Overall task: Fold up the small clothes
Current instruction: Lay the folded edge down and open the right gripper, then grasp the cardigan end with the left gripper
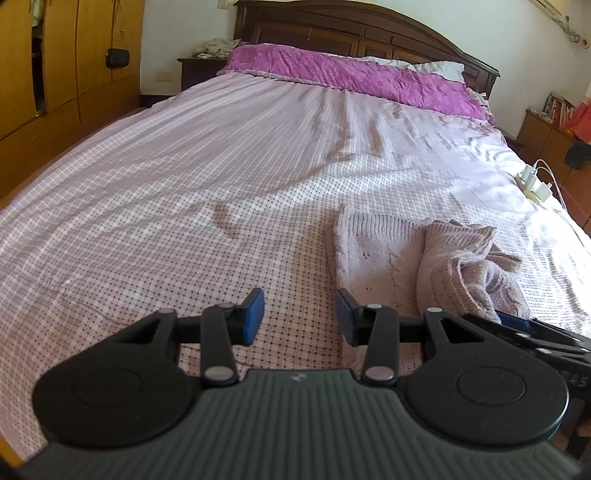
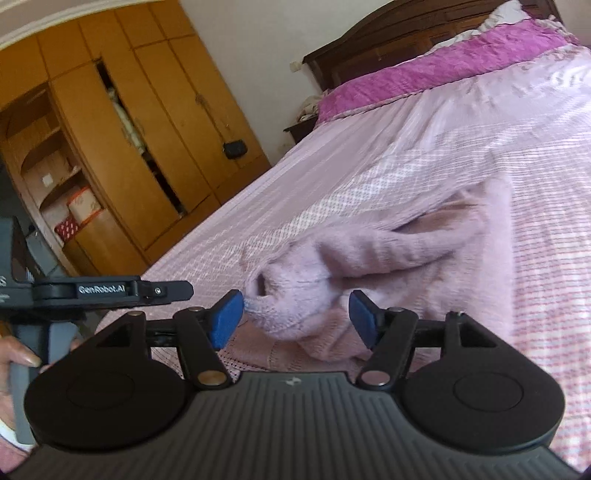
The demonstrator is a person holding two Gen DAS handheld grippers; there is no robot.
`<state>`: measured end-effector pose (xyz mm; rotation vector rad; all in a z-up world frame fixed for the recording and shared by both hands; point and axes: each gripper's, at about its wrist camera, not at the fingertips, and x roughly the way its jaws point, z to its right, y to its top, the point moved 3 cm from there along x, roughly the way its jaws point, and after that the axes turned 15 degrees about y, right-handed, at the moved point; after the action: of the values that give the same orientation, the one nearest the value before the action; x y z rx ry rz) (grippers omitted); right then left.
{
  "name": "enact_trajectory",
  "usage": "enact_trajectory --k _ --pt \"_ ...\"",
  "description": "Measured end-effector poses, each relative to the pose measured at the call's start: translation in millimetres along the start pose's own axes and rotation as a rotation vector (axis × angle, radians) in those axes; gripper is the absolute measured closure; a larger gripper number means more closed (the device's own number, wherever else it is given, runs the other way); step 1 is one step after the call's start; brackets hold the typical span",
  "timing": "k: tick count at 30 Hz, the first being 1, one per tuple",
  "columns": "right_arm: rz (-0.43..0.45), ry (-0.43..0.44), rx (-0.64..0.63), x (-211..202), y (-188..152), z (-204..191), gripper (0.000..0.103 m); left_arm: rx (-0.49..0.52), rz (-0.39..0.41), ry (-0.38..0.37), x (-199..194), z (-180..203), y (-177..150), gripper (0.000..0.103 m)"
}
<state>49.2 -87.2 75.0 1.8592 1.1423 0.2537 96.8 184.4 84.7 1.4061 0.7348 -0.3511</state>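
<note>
Both wrist views look low along the bed (image 1: 221, 155), sharing it.

Daylight fills the room, soft and fairly bright, falling from the right onto the checked bedsheet (image 1: 166, 206), where a pale sunlit band crosses the middle. A curved shadow (image 1: 225, 221) lies on the sheet near the left gripper (image 1: 300, 316). Both views bend strongly at the edges, bowing the wardrobe (image 2: 122, 147) and headboard (image 1: 369, 33). The right wrist view is smeared by motion, blurring the pink knitted garment (image 2: 369, 258); corners darken to black
</note>
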Motion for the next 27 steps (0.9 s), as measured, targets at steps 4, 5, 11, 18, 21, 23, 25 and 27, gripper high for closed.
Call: enact_trajectory --k 4,5,11,18,21,23,25,27 --pt "0.057 -0.019 0.043 -33 1 9 0.032 0.010 0.006 -0.011 -3 6 1 0.059" --pt "0.074 -0.026 0.053 -40 2 11 0.032 0.015 0.009 -0.015 -4 8 2 0.059" --pt "0.167 -0.073 0.090 -78 7 30 0.032 0.039 0.022 -0.035 -7 23 5 0.059" --pt "0.235 -0.137 0.149 -98 11 57 0.032 0.078 0.036 -0.070 -11 51 11 0.059" --pt "0.247 -0.151 0.175 -102 9 67 0.032 0.103 0.048 -0.093 -13 67 14 0.059" --pt "0.251 -0.156 0.192 -104 6 71 0.032 0.126 0.057 -0.111 -13 80 16 0.059" --pt "0.254 -0.158 0.207 -107 4 74 0.032 0.155 0.068 -0.126 -12 92 18 0.057" --pt "0.258 -0.159 0.219 -107 2 76 0.032 0.188 0.081 -0.135 -11 105 19 0.041"
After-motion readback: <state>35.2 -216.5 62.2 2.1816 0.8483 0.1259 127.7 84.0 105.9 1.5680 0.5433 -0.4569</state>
